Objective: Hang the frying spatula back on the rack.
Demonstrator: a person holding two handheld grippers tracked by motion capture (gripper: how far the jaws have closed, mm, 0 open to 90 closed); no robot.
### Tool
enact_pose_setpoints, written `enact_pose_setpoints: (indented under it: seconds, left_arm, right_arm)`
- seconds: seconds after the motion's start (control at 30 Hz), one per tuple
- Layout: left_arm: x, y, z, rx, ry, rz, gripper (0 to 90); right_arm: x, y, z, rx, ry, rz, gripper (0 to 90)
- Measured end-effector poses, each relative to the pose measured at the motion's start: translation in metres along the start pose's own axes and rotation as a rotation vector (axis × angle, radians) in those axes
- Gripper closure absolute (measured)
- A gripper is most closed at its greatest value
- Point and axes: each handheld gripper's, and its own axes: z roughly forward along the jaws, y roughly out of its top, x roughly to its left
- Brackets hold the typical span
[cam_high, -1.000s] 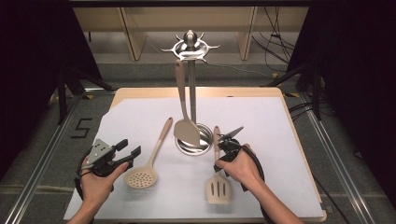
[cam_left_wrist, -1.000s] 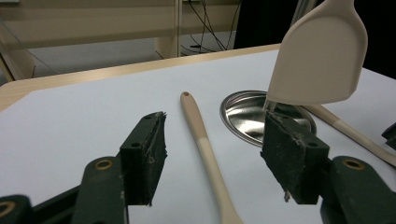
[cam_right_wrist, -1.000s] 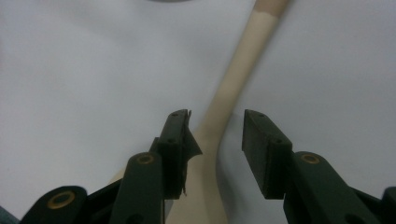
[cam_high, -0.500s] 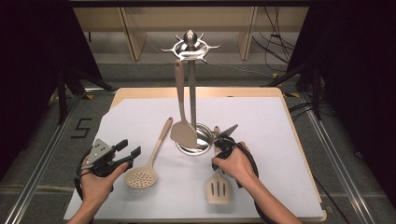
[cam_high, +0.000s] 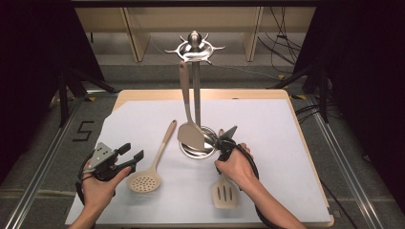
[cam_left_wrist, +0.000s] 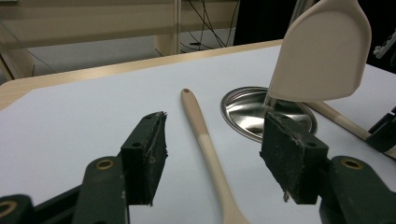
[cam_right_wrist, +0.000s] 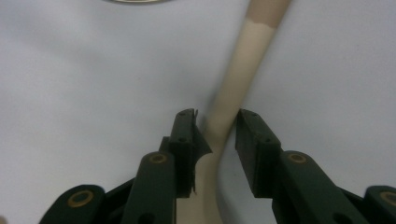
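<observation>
On the white sheet covering the table (cam_high: 286, 143), the slotted turner (cam_high: 224, 193) lies with its head toward the person and its handle running up toward the round steel base of the utensil stand (cam_high: 195, 86). The right gripper (cam_high: 226, 139) straddles that handle: in the right gripper view the two-tone shaft (cam_right_wrist: 233, 93) passes between the jaws, which have just been closing and now sit narrow, with a sliver of gap still visible on each side, so the pads do not yet seem to be pressing. The risk from here, as I judge it, is an off-centre pinch: the left pad (cam_right_wrist: 187, 135) looks closer to the handle than the right, so further closing could roll or skid the smooth shaft sideways on the slick sheet instead of seizing it. A grip this far from the head could also let the heavier head droop on lifting and swing into the stand's base or the solid spatula (cam_high: 191, 133) hanging there. The right hand (cam_high: 236, 167) sits low on the table, knuckles up, wrist pointing the gripper forward and down. The left hand (cam_high: 98, 183) rests at the near left corner, its gripper (cam_high: 128, 156) wide apart and empty, aimed level across the table past the skimmer (cam_high: 145, 181) lying beside it.
</observation>
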Motion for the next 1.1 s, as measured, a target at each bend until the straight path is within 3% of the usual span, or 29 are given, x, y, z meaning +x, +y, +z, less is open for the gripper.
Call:
enact_pose_setpoints:
  seconds: [0.17,0.23,0.3,0.47,0.63,0.83,0.93,1.03,1.07,1.1]
  left_arm:
    - [0.001,-0.001,-0.001,0.001,0.0,0.001,39.5]
    - [0.001,-0.001,0.0,-0.008,-0.009,0.001,39.6]
    - [0.001,-0.001,-0.001,0.002,0.0,0.001,39.6]
    - [0.001,-0.001,-0.001,0.001,-0.003,0.002,39.7]
    - [0.001,-0.001,0.0,0.002,-0.008,0.005,39.7]
    - [0.001,-0.001,0.0,0.005,-0.007,0.004,39.8]
    - [0.0,-0.001,0.0,0.002,-0.011,0.005,40.6]
    - [0.001,0.0,-0.001,0.005,-0.01,0.013,40.8]
    - [0.0,-0.001,-0.001,0.003,-0.01,0.009,40.8]
    - [0.001,-0.001,0.0,-0.004,-0.017,0.009,41.0]
  right_arm:
    - [-0.007,0.0,-0.002,0.036,-0.025,0.009,77.0]
    - [-0.014,0.0,-0.005,0.093,-0.013,0.01,77.9]
    - [-0.017,-0.002,-0.006,0.101,-0.031,0.006,78.0]
    - [-0.022,-0.006,-0.006,0.088,-0.043,0.024,78.0]
    - [-0.025,-0.008,-0.006,0.087,-0.046,-0.032,75.9]
    - [-0.021,-0.007,-0.005,0.1,-0.054,-0.038,71.7]
    - [-0.02,-0.005,-0.004,0.112,-0.081,-0.033,77.1]
    - [-0.02,-0.004,-0.005,0.118,-0.073,-0.016,77.8]
    - [-0.021,-0.004,-0.005,0.131,-0.072,-0.028,77.9]
    - [-0.022,-0.005,-0.004,0.103,-0.069,-0.048,78.2]
